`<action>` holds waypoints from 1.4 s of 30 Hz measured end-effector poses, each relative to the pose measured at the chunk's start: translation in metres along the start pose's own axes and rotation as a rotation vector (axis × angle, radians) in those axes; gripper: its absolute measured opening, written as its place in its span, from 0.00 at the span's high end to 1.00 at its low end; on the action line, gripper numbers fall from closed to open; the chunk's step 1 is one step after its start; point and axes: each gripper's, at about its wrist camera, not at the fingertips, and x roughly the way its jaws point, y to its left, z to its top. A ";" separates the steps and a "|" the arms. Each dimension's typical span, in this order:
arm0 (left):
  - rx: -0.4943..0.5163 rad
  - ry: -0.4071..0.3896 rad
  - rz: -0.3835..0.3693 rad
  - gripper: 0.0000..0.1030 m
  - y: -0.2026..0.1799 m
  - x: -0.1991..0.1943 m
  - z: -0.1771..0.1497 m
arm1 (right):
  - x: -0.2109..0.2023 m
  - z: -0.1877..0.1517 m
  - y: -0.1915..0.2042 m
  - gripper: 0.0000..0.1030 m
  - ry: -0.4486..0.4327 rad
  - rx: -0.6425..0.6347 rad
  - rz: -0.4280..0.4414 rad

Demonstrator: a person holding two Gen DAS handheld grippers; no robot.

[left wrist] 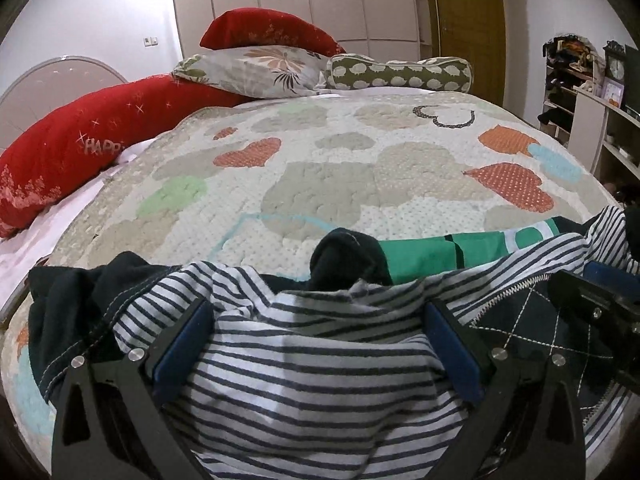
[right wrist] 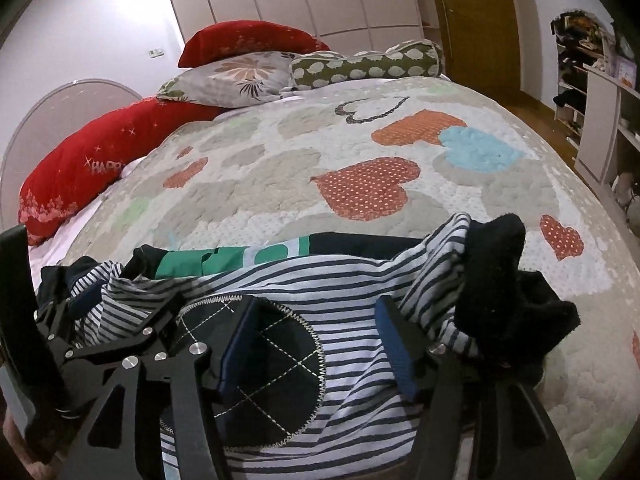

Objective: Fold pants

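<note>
I am inspecting the striped pants (left wrist: 304, 344), which are lying bunched at the near edge of the bed (left wrist: 340, 184), with a quilted argyle knee patch (right wrist: 276, 364) facing up. A dark garment (left wrist: 76, 300) and a green printed cloth (left wrist: 432, 250) are lying against the pants, on their far side.

My left hand-held gripper (left wrist: 320, 340) is standing at full spread over a striped fold, its blue pads (left wrist: 184, 344) beside the cloth and holding nothing. My right hand-held gripper (right wrist: 316, 344) is part open, straddling the patch edge; I am judging that it too is gripping nothing, though its left pad may be resting on the patch.

In my judgement, the step in hand is taking hold to spread the pants flat. I am advising that each gripper pinch one layer at a hem or waistband, not a bunched fold, and leave the dark sock-like piece (right wrist: 496, 280) alone.

Beyond the pants, the quilt is lying bare up to the pillows (left wrist: 256, 68), giving ample room to spread them there. The bed's near edge is close beneath the grippers, so I am favouring pulls away from it.
</note>
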 end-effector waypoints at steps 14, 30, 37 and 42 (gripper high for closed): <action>-0.002 -0.015 0.030 0.00 -0.002 0.002 -0.001 | -0.004 -0.004 -0.015 0.35 -0.025 0.079 0.101; -0.008 0.143 -0.025 0.00 0.000 0.003 0.007 | -0.006 -0.007 -0.032 0.35 -0.053 0.177 0.210; -0.076 0.127 -0.207 0.21 0.023 -0.060 0.014 | -0.006 -0.007 -0.029 0.33 -0.055 0.164 0.208; -0.229 -0.090 -0.071 0.18 0.105 -0.118 0.022 | -0.005 -0.007 -0.028 0.33 -0.048 0.155 0.195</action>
